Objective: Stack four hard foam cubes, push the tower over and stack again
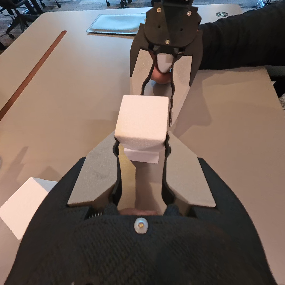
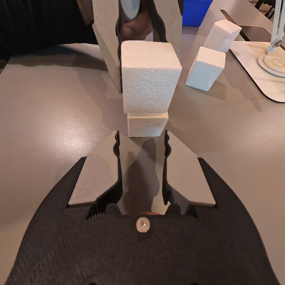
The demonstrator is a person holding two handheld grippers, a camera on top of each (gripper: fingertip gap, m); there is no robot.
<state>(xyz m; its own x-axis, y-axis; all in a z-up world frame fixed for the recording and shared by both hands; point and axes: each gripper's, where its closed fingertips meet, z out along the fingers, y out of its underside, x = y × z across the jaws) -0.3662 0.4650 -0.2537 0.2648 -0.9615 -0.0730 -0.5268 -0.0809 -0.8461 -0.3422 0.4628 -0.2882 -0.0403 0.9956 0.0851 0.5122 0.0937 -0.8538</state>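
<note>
My left gripper (image 1: 141, 139) is shut on a white foam cube (image 1: 141, 120) at its near corners. That cube sits on top of a second white cube (image 1: 141, 156) on the grey table. In the right wrist view the top cube (image 2: 149, 77) rests slightly offset on the lower cube (image 2: 147, 124), with the left gripper's fingers (image 2: 108, 54) on either side of it. My right gripper (image 2: 141, 134) is open and empty, just short of the lower cube. Two more cubes (image 2: 206, 69) (image 2: 222, 35) stand to the right. One of them (image 1: 23, 205) shows low left in the left wrist view.
A white stand base (image 2: 262, 64) lies at the right edge and a blue box (image 2: 194, 12) behind it. A grey mat (image 1: 115, 23) lies at the far side of the table. A brown strip (image 1: 34, 74) runs along the left. A black sleeve (image 1: 239, 43) reaches in from the right. The grippers' ends are close to 5 centimetres from one another.
</note>
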